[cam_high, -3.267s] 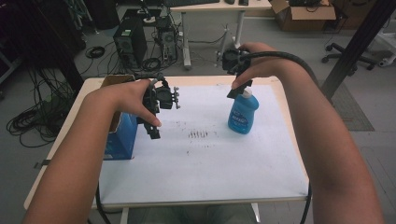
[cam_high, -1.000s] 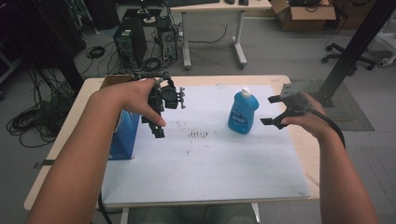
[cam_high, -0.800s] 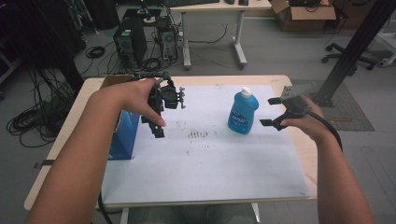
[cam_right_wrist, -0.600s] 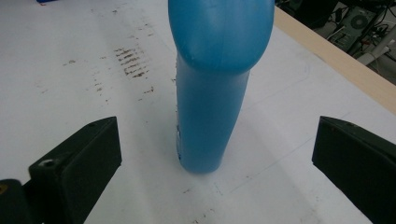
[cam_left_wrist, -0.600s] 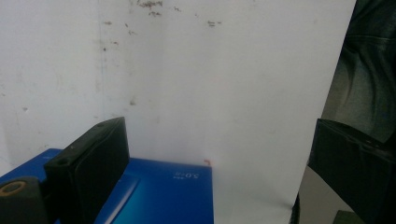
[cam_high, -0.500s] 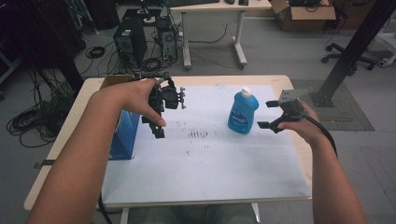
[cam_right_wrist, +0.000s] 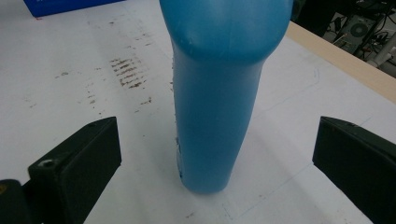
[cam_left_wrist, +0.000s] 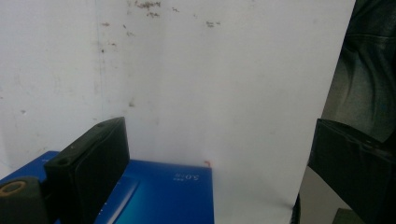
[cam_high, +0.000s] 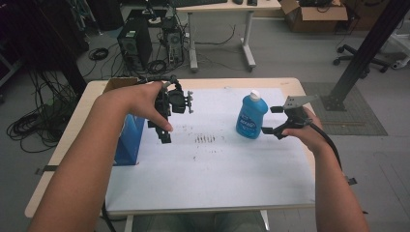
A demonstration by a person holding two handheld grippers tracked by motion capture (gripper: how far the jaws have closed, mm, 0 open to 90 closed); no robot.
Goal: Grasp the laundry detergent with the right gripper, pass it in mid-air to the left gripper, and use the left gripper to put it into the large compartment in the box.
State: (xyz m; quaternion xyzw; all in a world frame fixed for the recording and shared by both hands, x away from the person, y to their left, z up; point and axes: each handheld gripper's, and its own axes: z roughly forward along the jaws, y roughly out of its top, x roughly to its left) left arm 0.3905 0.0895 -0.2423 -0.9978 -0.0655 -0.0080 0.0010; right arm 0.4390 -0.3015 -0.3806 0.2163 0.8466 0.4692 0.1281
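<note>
Blue plastic bottle (cam_high: 251,116) with white cap standing upright on white-covered desk (cam_high: 217,164), released. Right tool (cam_high: 273,121) just beside it, having just been opening wide, gripping nothing. Left tool (cam_high: 167,128) hovering open over blue box (cam_high: 128,140), empty.

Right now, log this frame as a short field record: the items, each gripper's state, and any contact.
bottle: blue bottle with white cap, upright on the white sheet
box: blue box at the sheet's left edge
right gripper: right gripper level, jaws wide open either side of the bottle's base, no contact visible
left gripper: left gripper open, above the sheet beside the box, holding nothing
</note>
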